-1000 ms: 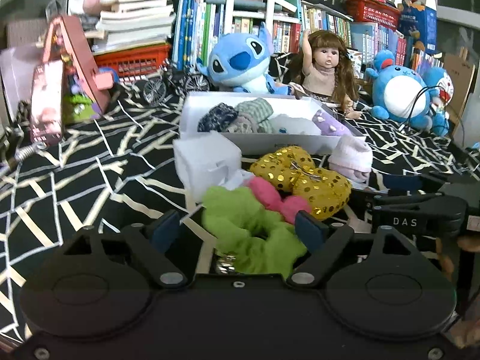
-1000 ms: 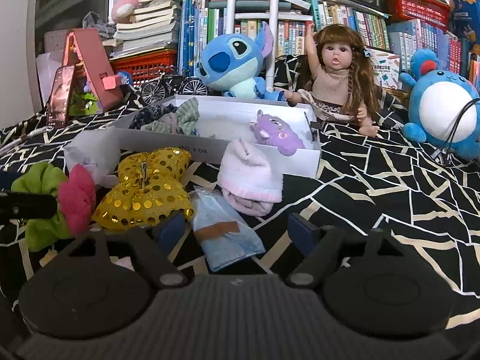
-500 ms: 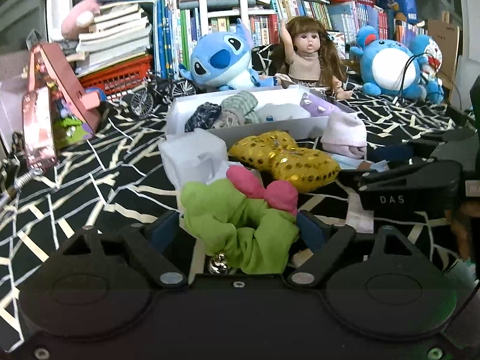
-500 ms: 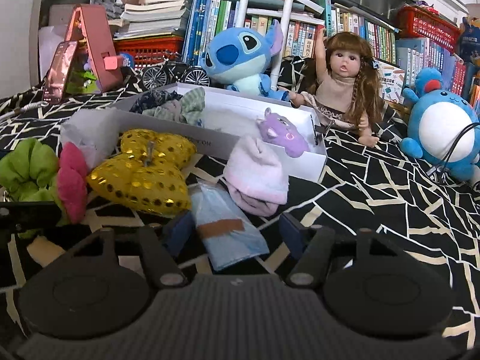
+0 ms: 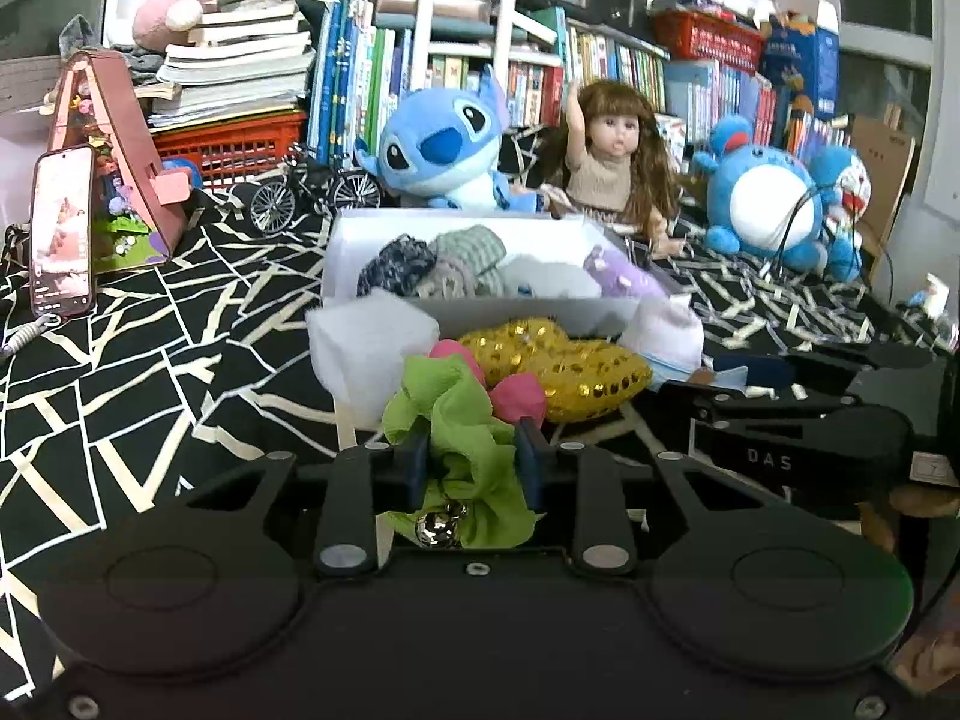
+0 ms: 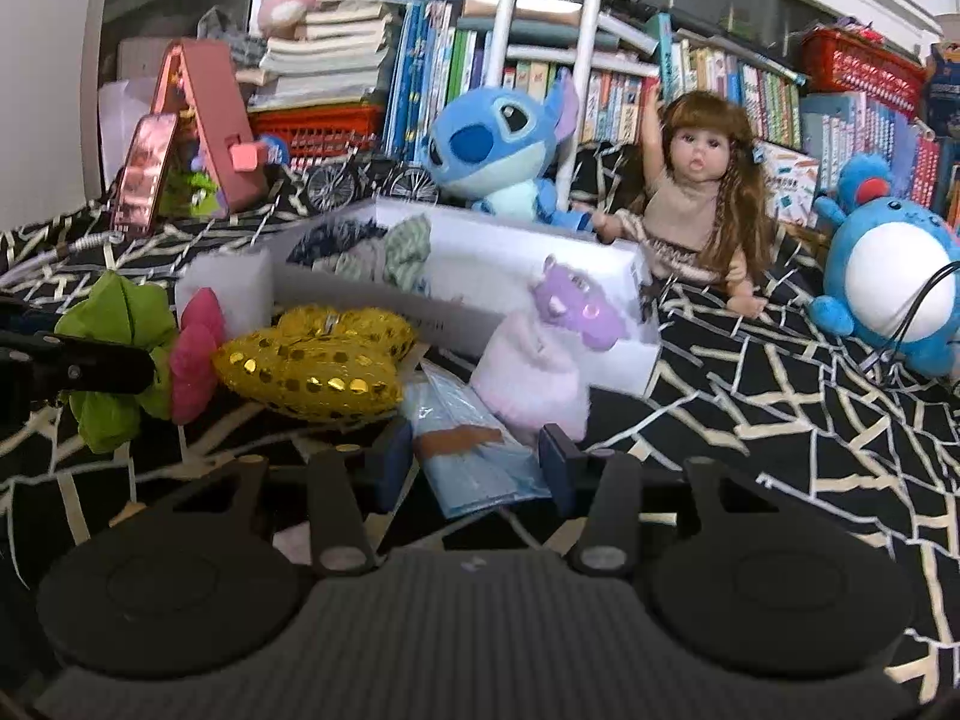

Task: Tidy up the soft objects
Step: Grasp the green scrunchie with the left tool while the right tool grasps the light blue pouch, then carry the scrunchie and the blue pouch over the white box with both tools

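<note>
My left gripper (image 5: 473, 459) is shut on a green scrunchie (image 5: 456, 420) that has pink puffs and a small bell, held just above the black patterned cloth. The jaws of my right gripper (image 6: 473, 468) are closing, and their pads touch both edges of a light-blue packet (image 6: 474, 462). A gold sequin bow (image 6: 312, 360) lies between the two grippers. A pale pink knit piece (image 6: 534, 372) leans on the white box (image 6: 636, 348). The box holds rolled socks (image 5: 444, 264) and a purple plush (image 6: 570, 306).
A white foam block (image 5: 372, 354) stands left of the bow. Behind the box sit a blue plush (image 5: 444, 150), a doll (image 5: 606, 174) and a round blue plush (image 5: 762, 210). A phone (image 5: 63, 228), a pink toy house (image 5: 126, 180) and a toy bicycle (image 5: 312, 192) stand at the left, with bookshelves behind.
The left jaws closed on the green scrunchie and lifted it a little. The right jaws narrowed onto the light-blue packet.
</note>
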{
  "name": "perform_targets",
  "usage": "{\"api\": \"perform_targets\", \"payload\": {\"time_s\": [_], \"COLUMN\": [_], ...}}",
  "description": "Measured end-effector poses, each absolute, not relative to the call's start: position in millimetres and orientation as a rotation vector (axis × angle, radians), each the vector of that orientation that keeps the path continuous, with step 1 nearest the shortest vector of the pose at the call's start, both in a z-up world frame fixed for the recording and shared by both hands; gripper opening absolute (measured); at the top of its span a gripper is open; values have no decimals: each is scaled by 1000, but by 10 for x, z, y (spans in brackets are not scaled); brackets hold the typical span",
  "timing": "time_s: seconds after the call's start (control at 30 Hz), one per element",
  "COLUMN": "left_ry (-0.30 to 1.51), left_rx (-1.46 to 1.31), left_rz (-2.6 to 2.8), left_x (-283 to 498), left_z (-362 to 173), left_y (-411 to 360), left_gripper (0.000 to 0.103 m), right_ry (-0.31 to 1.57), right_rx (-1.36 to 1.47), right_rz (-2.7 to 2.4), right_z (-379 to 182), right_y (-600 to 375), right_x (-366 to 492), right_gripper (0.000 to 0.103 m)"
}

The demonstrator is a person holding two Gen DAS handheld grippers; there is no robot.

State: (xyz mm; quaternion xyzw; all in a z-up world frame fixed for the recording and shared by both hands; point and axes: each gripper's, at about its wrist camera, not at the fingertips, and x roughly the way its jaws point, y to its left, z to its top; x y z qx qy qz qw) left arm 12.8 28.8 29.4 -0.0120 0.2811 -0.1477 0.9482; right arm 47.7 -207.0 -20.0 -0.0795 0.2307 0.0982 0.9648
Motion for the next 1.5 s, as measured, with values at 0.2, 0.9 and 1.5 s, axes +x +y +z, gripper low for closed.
{"api": "perform_targets", "payload": {"time_s": [0.2,0.9,1.5], "left_ry": [528,468,473], "left_rx": [-77,-122,-203], "left_rz": [-308,-345,-361], "left_x": [127,371,878], "left_z": [500,719,803], "left_y": [379,329,325], "left_gripper": [27,27,27], "right_ry": [413,366,341], "right_rx": [-123,-27,26], "right_rz": [166,147,167], "right_z": [-41,108,211], "right_y": [-2153,-2274,-2241], "right_x": [437,451,664], "right_gripper": [51,51,51]}}
